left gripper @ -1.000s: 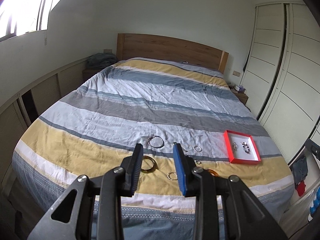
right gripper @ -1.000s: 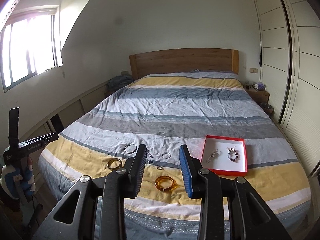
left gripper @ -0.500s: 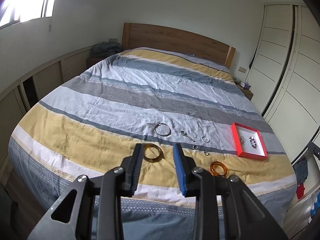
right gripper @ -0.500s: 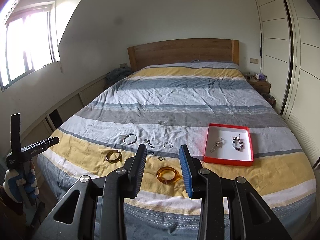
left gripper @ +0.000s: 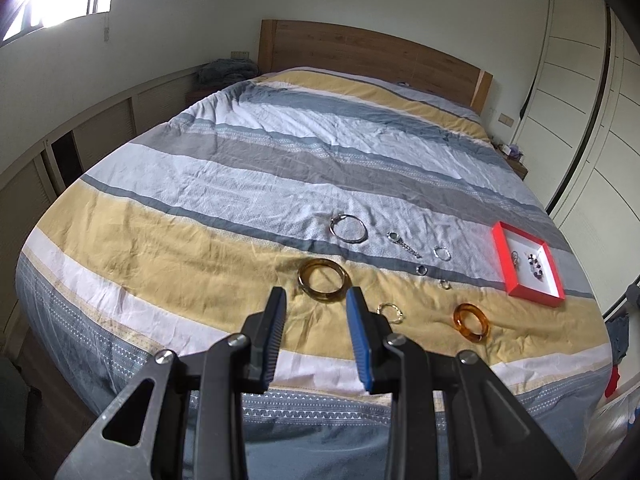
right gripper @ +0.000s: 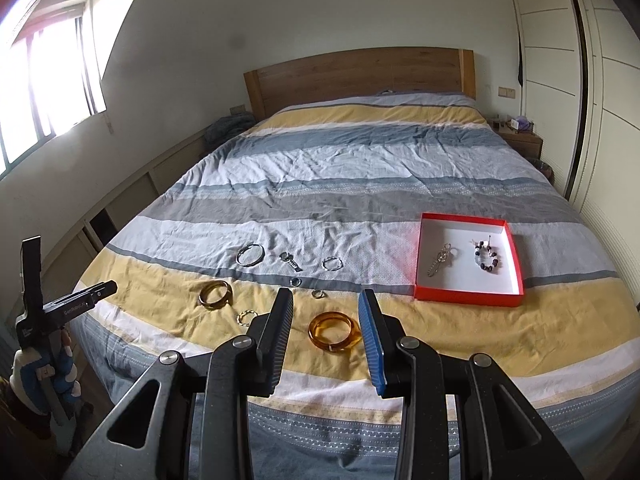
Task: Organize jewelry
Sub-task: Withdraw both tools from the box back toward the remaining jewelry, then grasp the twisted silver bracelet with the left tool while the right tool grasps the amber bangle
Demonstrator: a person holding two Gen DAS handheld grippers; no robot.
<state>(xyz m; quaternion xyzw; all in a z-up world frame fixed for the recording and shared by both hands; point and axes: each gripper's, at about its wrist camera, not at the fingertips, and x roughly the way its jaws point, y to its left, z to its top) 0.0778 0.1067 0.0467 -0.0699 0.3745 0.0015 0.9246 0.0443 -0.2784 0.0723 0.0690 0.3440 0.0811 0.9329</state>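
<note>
duvet (right gripper: 360, 168) yellow/grey/white stripes | box (right gripper: 468, 294) red, white inside | bangle (right gripper: 334, 330) amber

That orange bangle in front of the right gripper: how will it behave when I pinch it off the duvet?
The orange bangle looks like a rigid, glossy ring, so it probably keeps its shape but may slip between the pads. It lies flat on the soft, wrinkled duvet, which likely gives under pressure. The right gripper is open around it.
</note>
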